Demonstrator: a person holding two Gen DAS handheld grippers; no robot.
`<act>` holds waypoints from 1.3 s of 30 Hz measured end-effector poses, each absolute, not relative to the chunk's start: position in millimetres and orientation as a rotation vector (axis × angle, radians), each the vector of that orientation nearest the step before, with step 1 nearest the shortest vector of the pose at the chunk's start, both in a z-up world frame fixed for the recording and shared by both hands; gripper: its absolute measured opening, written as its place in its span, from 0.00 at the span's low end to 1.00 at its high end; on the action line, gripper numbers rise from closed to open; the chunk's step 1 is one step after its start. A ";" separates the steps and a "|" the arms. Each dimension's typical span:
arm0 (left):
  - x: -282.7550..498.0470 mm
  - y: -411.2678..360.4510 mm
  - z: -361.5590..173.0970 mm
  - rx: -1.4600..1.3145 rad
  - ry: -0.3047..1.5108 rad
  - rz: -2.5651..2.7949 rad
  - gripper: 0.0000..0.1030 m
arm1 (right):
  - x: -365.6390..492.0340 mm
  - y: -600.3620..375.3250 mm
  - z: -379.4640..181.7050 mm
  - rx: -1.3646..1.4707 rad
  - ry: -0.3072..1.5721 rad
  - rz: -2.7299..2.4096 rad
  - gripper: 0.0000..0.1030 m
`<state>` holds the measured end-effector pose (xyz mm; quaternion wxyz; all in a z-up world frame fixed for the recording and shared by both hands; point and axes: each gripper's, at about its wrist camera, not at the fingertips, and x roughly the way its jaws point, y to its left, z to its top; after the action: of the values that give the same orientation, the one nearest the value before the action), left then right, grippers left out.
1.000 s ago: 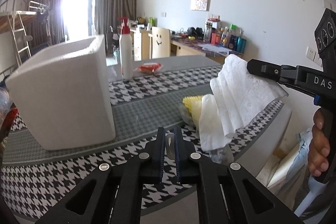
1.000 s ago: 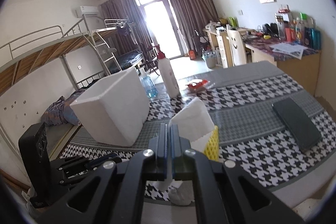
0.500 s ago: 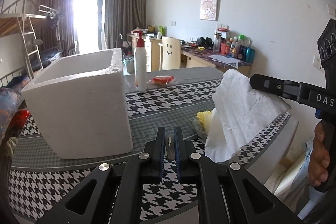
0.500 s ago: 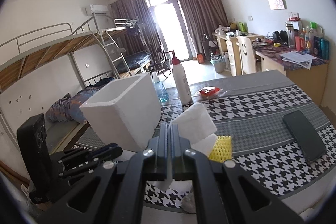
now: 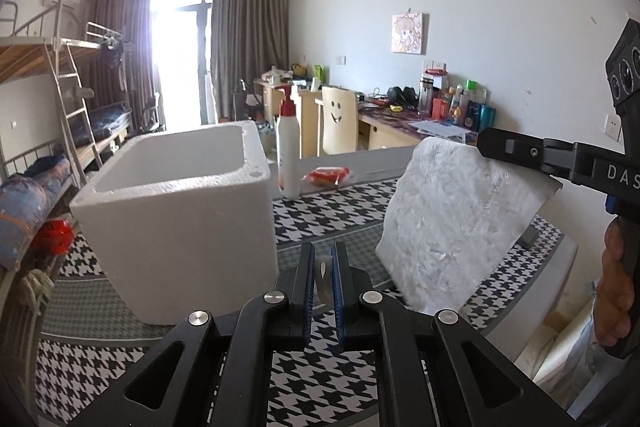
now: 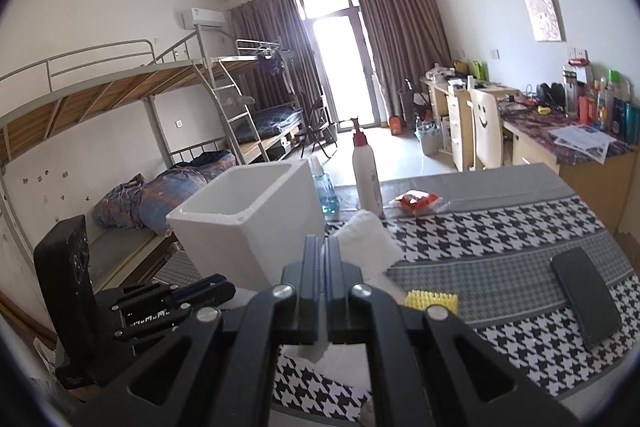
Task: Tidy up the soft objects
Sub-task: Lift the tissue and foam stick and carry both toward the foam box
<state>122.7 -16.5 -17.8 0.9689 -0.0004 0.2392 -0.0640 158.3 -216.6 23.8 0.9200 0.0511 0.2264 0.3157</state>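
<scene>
Left wrist: right gripper [image 5: 486,143] jaws pinch towel [image 5: 452,219] top corner; towel hangs, long axis near-vertical.

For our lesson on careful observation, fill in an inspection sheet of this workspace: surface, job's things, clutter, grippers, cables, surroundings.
Surface: table under a houndstooth cloth.
Job's things: white cloth held off the table; open foam box; yellow sponge.
Clutter: pump bottle, red packet, dark phone.
Grippers: right gripper shut on the cloth; left gripper shut, a pale sliver between its fingers.
Cables: nothing seen.
Surroundings: bunk bed, desk, curtains.
</scene>
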 end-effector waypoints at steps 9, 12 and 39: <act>123.0 -13.0 -6.9 0.009 0.455 -0.120 0.09 | 162.6 -207.0 33.3 0.080 0.447 0.664 0.04; 123.0 -11.8 -3.1 0.013 0.447 -0.114 0.09 | 163.5 -203.4 35.8 0.072 0.444 0.666 0.04; 122.5 -6.7 45.6 0.043 0.348 -0.103 0.09 | 173.8 -182.7 64.5 0.014 0.405 0.680 0.04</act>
<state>122.5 -6.7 45.6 0.9834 0.0215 0.1730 -0.0511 173.8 -182.7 64.5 0.9227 0.0069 0.1973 0.3311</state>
